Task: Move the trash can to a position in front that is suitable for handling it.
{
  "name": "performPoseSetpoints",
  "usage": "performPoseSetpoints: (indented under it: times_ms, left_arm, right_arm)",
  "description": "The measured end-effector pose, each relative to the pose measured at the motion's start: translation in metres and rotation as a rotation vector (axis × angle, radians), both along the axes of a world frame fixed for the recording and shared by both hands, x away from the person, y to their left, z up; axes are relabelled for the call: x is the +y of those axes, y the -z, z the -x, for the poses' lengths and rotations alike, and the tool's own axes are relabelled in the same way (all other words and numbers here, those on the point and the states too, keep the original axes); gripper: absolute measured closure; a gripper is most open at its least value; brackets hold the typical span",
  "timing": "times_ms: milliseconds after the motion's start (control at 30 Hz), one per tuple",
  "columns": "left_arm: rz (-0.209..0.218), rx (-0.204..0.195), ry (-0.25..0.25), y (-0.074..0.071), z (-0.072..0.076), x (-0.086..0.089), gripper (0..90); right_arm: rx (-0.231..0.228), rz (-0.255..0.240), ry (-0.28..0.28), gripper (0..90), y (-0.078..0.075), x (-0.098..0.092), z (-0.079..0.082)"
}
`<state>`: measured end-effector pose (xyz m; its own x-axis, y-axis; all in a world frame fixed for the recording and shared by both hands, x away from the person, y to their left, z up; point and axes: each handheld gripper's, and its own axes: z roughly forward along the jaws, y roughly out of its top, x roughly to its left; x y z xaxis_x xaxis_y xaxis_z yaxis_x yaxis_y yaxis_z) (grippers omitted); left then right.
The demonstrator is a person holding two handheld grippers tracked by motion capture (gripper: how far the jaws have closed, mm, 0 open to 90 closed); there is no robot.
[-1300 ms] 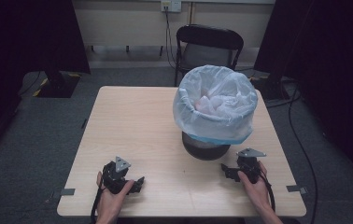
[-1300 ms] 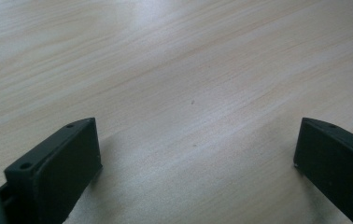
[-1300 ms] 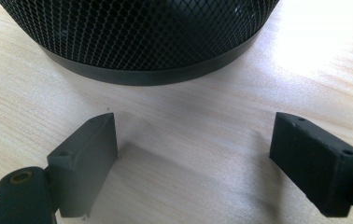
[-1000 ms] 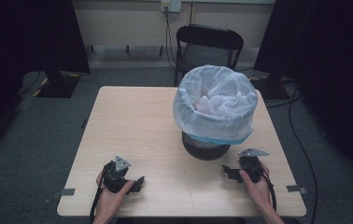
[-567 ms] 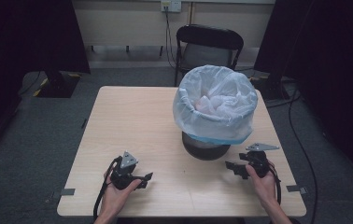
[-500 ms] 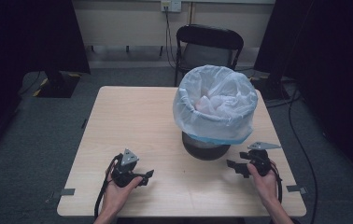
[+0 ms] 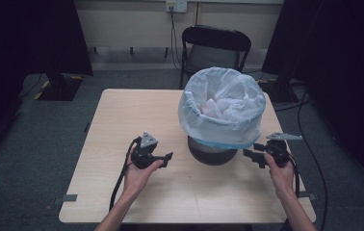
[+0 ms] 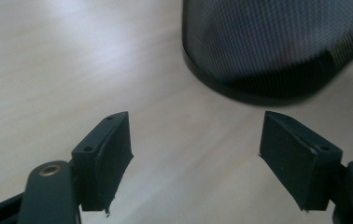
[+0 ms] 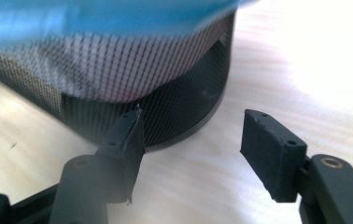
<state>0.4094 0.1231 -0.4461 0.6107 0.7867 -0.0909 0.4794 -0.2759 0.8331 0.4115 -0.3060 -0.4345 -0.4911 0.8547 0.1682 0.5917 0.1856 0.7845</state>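
Note:
A black mesh bin (image 7: 213, 150) lined with a pale plastic bag (image 7: 221, 108) stands right of the table's middle, with crumpled wrappings inside. My left gripper (image 7: 167, 157) hovers just left of the bin's base, pointing at it. Its jaws have just been closing and stand open with nothing between them (image 8: 195, 158); the mesh wall (image 8: 268, 46) lies ahead. My right gripper (image 7: 248, 154) hangs off the bin's right side, aimed at it. It is open too, its jaws just closing on nothing (image 9: 193, 144), close to the mesh (image 9: 142, 74) under the bag's blue edge (image 9: 95, 18).
The light wooden table (image 7: 127, 110) has bare room on its left half and along the front. A black chair (image 7: 214, 48) stands behind the far edge. Cables trail on the floor at right (image 7: 310, 144), and dark curtains flank the scene.
Both hands have lifted off the table's front. The left gripper moved right and forward towards the bin's base; the right gripper rose and shifted slightly right beside the bin.

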Motion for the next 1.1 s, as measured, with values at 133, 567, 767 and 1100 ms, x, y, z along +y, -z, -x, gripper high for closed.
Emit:
performPoseSetpoints:
  times_ms: [133, 567, 767, 1100]
  left_arm:
    - [-0.002, 0.018, -0.004, -0.001, -0.023, -0.008, 25.0]
    - [0.040, -0.028, -0.042, -0.023, -0.073, -0.029, 24.5]
    - [0.046, -0.036, -0.070, -0.021, -0.092, -0.035, 23.5]
    - [0.125, -0.052, -0.097, -0.020, -0.109, -0.042, 18.3]
  right_arm:
    - [-0.007, 0.006, 0.022, 39.3, -0.006, -0.004, -0.011]
    - [-0.047, -0.036, 0.117, 35.7, -0.017, -0.023, -0.041]
    - [-0.064, -0.043, 0.133, 31.5, -0.022, -0.021, -0.056]
    - [-0.067, -0.110, 0.149, 30.9, -0.019, -0.017, -0.070]
